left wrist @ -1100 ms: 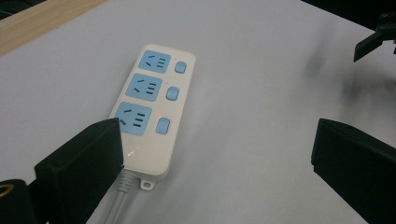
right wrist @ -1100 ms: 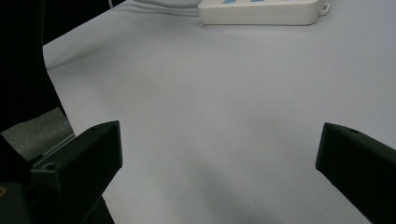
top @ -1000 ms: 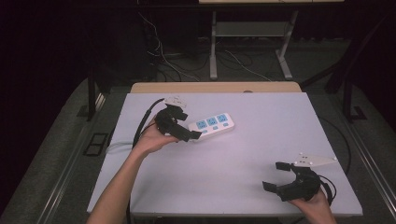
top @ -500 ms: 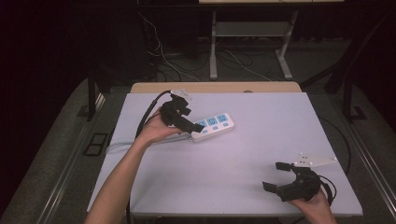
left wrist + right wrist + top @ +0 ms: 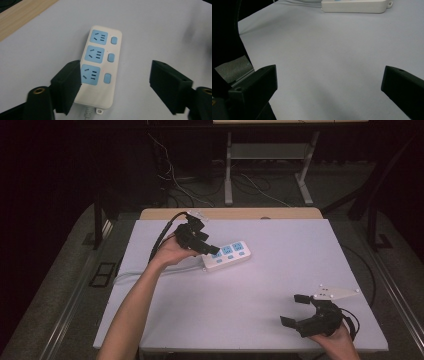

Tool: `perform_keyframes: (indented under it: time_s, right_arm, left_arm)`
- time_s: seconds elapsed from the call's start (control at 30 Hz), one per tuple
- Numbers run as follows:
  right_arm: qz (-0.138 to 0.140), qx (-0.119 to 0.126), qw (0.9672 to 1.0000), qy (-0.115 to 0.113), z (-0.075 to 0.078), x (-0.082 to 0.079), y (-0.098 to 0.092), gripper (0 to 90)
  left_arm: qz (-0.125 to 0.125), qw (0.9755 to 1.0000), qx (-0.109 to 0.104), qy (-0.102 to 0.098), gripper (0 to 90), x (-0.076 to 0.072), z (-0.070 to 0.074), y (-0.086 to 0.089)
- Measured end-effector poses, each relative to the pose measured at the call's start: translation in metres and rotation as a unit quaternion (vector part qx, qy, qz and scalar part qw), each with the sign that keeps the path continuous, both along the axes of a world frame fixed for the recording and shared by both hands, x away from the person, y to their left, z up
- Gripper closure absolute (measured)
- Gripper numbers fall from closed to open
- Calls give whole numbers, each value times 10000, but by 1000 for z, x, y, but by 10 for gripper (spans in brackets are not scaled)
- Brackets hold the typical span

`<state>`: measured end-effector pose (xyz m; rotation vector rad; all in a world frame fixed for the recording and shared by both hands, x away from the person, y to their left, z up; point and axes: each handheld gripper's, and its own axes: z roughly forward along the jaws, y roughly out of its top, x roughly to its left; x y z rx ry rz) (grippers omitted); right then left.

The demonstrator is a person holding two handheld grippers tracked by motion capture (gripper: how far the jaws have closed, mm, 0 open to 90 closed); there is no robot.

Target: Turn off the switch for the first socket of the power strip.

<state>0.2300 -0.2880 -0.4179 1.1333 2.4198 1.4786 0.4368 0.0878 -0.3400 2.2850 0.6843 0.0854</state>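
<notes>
- Two grippers are out over the white table (image 5: 260, 285) from the high view: the left gripper (image 5: 212, 251) hangs at the cord end of a white power strip (image 5: 231, 255) toward the far left, while the right gripper (image 5: 298, 311) rests near the front right corner, well apart from it, its jaws spread and empty.
- Looking along the left gripper (image 5: 116, 77), its jaws are released wide; one jaw overlaps the strip's near corner and the other stands clear to the side. The power strip (image 5: 100, 62) lies flat, three blue sockets up, each with a blue switch (image 5: 107, 78) beside it. I'd worry that closing off-centre like this would clip only the corner and skid or twist the strip against its cord.
- Along the right gripper (image 5: 328, 82), jaws gape over bare table, the power strip (image 5: 354, 6) lying far ahead.
</notes>
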Motion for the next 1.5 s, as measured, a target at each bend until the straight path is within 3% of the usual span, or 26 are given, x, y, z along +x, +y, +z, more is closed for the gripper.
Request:
perform_keyframes:
  time_s: [0.23, 0.43, 0.83, 0.97, 1.5]
  right_arm:
    - [12, -20, 10000, 1, 0, 0, 1, 2]
    - [35, -46, 10000, 11, 0, 0, 1, 2]
    - [82, -74, 9999, -3, -1, 0, 3, 2]
    - [95, -86, 9999, -4, -1, -1, 3, 2]
    - [113, -125, 9999, -16, 0, -2, 4, 2]
  left_arm:
    - [81, 9999, -30, 64, 463, 7, -6, 4]
    - [149, 9998, -159, 3, 630, 12, -8, 6]
    - [238, 9995, -177, 135, 853, 21, -21, 1]
    - [245, 9994, -180, 179, 888, 23, -24, 0]
    - [60, 9991, 23, 412, 891, 27, -40, -11]
